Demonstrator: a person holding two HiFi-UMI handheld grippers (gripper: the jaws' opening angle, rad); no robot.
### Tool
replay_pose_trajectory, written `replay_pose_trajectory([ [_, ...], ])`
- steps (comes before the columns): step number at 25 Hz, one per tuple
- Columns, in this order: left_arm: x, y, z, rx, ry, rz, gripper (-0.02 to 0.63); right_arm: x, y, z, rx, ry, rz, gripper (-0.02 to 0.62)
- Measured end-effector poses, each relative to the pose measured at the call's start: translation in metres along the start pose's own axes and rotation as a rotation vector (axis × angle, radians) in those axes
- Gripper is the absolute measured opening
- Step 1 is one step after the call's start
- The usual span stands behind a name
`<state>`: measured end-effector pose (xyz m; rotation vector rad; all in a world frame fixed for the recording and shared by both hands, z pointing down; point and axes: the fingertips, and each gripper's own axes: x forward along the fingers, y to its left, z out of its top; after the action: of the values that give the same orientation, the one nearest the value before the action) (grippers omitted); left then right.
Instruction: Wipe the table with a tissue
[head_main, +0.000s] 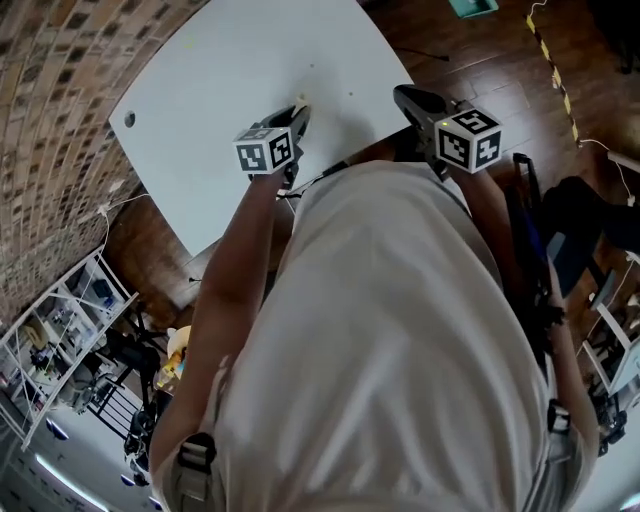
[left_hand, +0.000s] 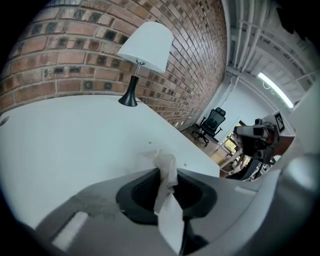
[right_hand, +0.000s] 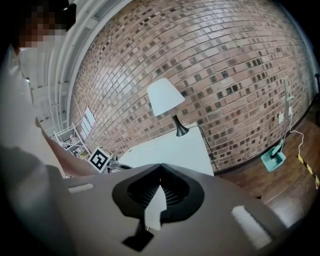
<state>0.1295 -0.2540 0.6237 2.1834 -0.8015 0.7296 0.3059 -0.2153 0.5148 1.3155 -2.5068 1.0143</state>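
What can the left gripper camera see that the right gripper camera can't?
Only the left gripper view shows the tissue pinched in the left gripper, plus a black office chair. Only the right gripper view shows a teal dustpan and a white shelf rack. Both show the white lamp, the brick wall and the white table.

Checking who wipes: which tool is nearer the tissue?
Left. The left tool grips the tissue over the table; the right tool is apart, by the table's edge.
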Motion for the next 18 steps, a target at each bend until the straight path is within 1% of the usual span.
replay_pose_trajectory([
  [4,0.016,0.015,0.028,-0.035,-0.024,0.044,0.071,-0.012,-0.019,0.004,0.032,-0.020,-0.017,0.008],
  [7,0.030,0.030,0.042,0.003,-0.010,0.101,0.071,-0.027,-0.036,0.003,0.066,-0.045,-0.053,0.008],
  [11,0.037,0.055,0.061,0.016,-0.018,0.179,0.071,-0.041,-0.051,-0.003,0.113,-0.063,-0.093,0.008],
  [14,0.045,0.065,0.073,0.071,-0.002,0.204,0.071,-0.055,-0.060,-0.012,0.163,-0.081,-0.138,0.008],
  [18,0.060,0.066,0.084,0.146,0.016,0.201,0.069,-0.078,-0.072,-0.024,0.215,-0.114,-0.208,0.008],
])
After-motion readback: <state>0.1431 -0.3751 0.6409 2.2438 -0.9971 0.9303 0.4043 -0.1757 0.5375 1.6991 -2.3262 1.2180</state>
